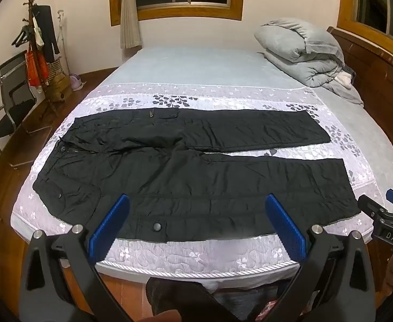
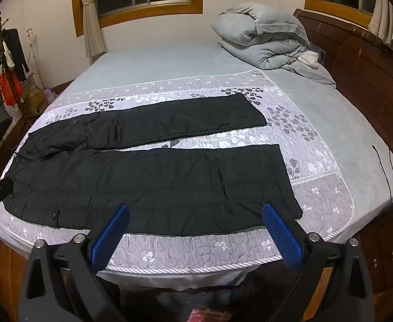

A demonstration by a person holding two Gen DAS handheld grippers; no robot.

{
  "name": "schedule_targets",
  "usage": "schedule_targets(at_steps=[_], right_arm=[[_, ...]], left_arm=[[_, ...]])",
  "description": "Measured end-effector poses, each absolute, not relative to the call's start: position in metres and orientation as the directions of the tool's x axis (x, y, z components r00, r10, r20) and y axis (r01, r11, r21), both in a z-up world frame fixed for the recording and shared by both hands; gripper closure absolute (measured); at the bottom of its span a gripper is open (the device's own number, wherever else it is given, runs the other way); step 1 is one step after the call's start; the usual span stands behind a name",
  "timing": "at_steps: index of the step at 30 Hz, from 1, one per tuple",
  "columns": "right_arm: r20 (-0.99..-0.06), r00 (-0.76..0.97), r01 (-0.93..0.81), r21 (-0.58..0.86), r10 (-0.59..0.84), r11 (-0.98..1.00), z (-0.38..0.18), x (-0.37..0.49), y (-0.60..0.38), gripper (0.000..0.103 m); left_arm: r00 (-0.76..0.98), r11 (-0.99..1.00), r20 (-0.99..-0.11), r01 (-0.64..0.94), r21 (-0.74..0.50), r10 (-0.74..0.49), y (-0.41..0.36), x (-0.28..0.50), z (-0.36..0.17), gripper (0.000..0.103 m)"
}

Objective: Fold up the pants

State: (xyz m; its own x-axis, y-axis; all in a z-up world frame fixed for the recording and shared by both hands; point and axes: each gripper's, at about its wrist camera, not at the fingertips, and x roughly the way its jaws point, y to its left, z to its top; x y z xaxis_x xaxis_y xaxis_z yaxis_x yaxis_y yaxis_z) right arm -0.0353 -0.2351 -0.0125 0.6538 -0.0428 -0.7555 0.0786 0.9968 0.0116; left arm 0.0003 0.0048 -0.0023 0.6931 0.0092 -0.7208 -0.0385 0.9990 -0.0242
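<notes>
Black pants [image 1: 185,171] lie flat and unfolded across the floral quilt [image 1: 196,252] on the bed, waist to the left, both legs spread apart and running right. They also show in the right wrist view [image 2: 153,177]. My left gripper [image 1: 196,201] is open and empty, held above the near leg close to the bed's front edge. My right gripper [image 2: 195,210] is open and empty, above the near leg further toward its hem. The right gripper's tip shows at the right edge of the left wrist view [image 1: 384,214].
A folded grey duvet [image 1: 303,51] lies at the bed's far right by the wooden headboard [image 2: 371,61]. A coat rack [image 1: 35,40] and a black chair [image 1: 11,102] stand left of the bed. A thin cable [image 2: 384,166] lies near the right edge.
</notes>
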Motion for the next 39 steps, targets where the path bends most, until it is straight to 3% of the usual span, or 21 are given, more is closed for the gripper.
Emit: schedule_targets(at_steps=[39], right_arm=[[-0.759,0.65,0.077,0.009,-0.043,0.997,-0.0137,-0.0301,-0.236,0.004]], left_arm=[[0.699,0.999,-0.715,-0.032,-0.002,0.021,0.0016,0.0035,0.0031,0.003]])
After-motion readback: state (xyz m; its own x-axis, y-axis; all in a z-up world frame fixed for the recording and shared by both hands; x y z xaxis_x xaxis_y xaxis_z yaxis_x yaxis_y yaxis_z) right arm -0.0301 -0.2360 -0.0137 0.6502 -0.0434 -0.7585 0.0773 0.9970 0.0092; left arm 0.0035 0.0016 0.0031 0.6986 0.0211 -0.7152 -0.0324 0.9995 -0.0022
